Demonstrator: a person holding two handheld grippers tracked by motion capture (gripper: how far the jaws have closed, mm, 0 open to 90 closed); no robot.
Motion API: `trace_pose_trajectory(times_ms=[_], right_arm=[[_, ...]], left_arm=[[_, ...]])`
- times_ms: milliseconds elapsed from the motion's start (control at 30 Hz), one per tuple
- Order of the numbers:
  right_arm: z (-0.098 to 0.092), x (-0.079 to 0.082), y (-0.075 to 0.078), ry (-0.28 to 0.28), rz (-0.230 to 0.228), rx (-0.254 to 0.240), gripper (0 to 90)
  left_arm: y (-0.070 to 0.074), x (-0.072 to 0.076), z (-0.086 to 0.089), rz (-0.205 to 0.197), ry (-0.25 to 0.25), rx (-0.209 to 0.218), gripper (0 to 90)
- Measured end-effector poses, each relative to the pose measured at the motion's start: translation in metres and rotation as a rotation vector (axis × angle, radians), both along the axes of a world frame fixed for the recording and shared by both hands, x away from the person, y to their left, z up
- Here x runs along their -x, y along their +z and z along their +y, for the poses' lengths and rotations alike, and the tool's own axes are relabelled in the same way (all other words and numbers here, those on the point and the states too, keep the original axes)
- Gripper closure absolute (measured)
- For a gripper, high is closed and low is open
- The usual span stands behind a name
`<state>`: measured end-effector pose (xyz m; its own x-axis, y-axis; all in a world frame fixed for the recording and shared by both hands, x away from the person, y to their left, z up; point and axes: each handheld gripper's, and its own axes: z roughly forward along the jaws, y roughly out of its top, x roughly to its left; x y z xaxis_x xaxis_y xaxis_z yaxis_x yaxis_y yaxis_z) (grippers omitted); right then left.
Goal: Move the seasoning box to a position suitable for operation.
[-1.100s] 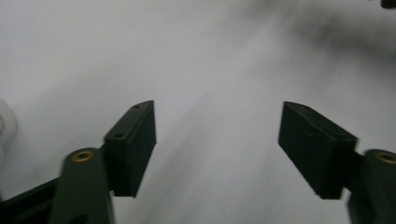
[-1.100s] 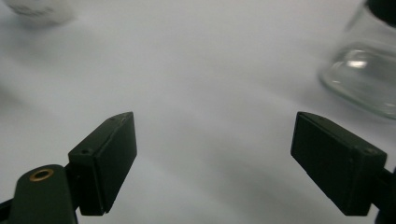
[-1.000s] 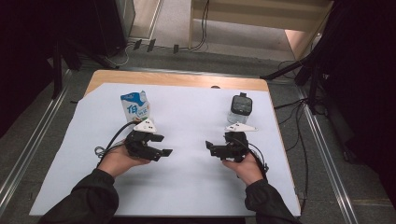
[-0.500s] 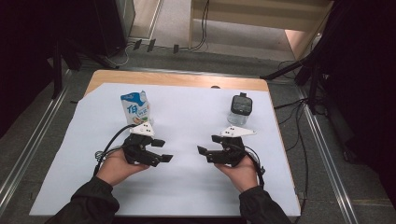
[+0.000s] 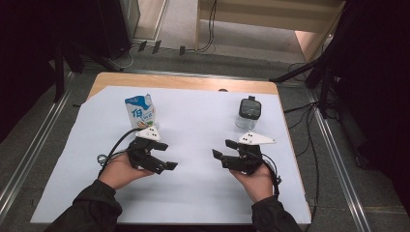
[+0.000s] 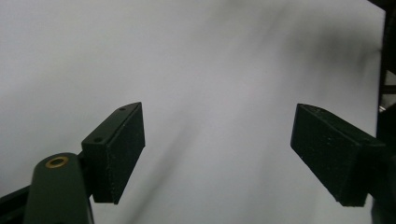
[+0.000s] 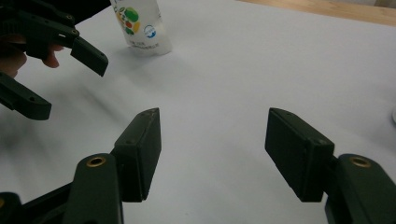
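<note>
My left gripper (image 5: 167,155) hovers low over the white sheet (image 5: 193,125), pointing right toward the table's middle. Its jaws have just been opening and stand open, with nothing between them in the left gripper view (image 6: 219,154). My right gripper (image 5: 221,150) faces it from the right, pointing left. Its jaws have just been closing, but they are still apart with only bare sheet between them (image 7: 212,154). A blue and white carton (image 5: 141,112) stands upright behind the left gripper. A clear bottle with a black cap (image 5: 248,113) stands behind the right gripper.
The right gripper view takes in the carton (image 7: 142,25) and the left gripper (image 7: 65,86) at its upper left. A strip of wooden tabletop (image 5: 183,82) shows beyond the sheet's far edge. Cables and metal rails lie on the floor around the table.
The left jaws have spread wider and the right jaws have narrowed. Both hands stay almost where they were, the jaw tips facing each other.
</note>
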<state>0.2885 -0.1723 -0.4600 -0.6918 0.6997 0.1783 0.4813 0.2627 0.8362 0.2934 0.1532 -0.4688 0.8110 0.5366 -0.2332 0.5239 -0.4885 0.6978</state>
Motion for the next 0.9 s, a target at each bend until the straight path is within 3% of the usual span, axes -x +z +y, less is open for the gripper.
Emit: trace_pose_trajectory(times_ms=[167, 367, 500, 733, 900], right_arm=[[-0.002, -0.001, -0.001, -0.018, 0.005, -0.012, 39.7], [-0.005, 0.0, 0.0, -0.033, -0.02, 0.002, 46.3], [-0.006, -0.002, -0.004, -0.052, 0.006, -0.001, 51.4], [-0.006, -0.005, -0.006, -0.054, -0.001, 0.022, 51.0], [-0.012, -0.009, -0.005, -0.093, 0.008, 0.029, 41.8]], left_arm=[[0.0, 0.0, 0.004, -0.008, -0.012, 0.002, 23.5], [-0.001, -0.002, 0.008, -0.012, -0.006, -0.011, 23.7], [-0.001, -0.003, 0.011, -0.014, -0.002, -0.001, 23.6], [0.0, -0.004, 0.015, -0.002, 0.016, 0.002, 23.4], [0.001, -0.005, 0.017, -0.003, 0.014, -0.002, 22.4]])
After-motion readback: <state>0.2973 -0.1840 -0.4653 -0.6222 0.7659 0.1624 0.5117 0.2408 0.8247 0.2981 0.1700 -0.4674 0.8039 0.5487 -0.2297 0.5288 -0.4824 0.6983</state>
